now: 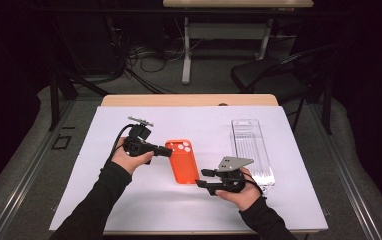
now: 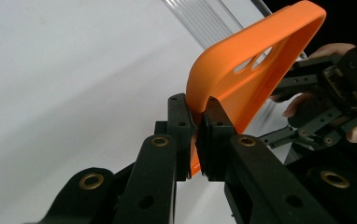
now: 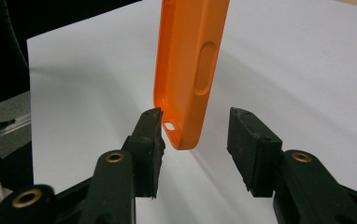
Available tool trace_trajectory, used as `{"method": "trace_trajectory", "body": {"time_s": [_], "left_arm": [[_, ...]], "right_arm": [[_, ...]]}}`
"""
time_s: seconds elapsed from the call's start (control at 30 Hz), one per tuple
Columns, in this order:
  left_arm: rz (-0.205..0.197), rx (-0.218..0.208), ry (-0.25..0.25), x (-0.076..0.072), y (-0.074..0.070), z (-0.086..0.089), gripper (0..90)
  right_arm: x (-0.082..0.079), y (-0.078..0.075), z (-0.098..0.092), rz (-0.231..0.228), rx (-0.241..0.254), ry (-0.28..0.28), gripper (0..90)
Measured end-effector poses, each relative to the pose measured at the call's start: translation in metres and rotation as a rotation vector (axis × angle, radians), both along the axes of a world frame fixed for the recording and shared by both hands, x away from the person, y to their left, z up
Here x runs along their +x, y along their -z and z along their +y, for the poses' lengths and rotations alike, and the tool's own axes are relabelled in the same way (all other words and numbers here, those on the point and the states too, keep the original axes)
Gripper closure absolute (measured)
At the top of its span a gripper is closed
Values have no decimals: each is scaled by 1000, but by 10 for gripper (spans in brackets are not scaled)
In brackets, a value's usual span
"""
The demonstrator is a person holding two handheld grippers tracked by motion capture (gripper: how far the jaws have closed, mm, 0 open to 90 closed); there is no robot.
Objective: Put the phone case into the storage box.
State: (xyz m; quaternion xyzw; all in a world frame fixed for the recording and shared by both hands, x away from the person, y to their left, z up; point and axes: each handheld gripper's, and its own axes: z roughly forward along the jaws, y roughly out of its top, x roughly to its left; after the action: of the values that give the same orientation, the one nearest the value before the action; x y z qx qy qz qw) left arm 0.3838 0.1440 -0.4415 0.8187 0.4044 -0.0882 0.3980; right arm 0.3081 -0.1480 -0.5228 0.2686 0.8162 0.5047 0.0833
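I count one container on my table: a clear plastic package tray (image 1: pixel 251 150), lying flat at the right side of the white sheet (image 1: pixel 144 210), and from the high view I can make out nothing inside it. There is one orange phone case (image 1: pixel 182 161), with camera cut-outs at its far end, sitting between my two grippers near the middle of the sheet. My left gripper (image 2: pixel 196 133) has its jaws closed tight on the case's rim, pinching the thin orange wall between both pads, so the case stands tilted up off the sheet in the left gripper view. My right gripper (image 3: pixel 194 140) is partly open around the case's other end; in the right gripper view one pad sits just beside the corner and the other stands clear of it, so it grips nothing. I can read no brand, label or writing on the case or the tray.
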Motion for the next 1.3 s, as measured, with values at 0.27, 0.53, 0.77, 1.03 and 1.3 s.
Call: {"method": "trace_trajectory", "body": {"time_s": [0.27,0.53,0.77,1.03,1.3], "left_arm": [[3,42,-27,1,-6,-5,849],[3,83,-61,3,-11,-11,849],[9,101,-62,6,-14,-15,849],[27,127,-81,10,-17,-17,849],[66,138,-108,13,-17,-23,848]], "right_arm": [[0,-8,-2,-61,-6,30,506],[5,-18,-2,-62,-31,51,438],[9,-30,-2,-57,-79,95,364],[15,-40,-3,-72,-79,132,279],[21,-43,1,-85,-104,176,180]]}}
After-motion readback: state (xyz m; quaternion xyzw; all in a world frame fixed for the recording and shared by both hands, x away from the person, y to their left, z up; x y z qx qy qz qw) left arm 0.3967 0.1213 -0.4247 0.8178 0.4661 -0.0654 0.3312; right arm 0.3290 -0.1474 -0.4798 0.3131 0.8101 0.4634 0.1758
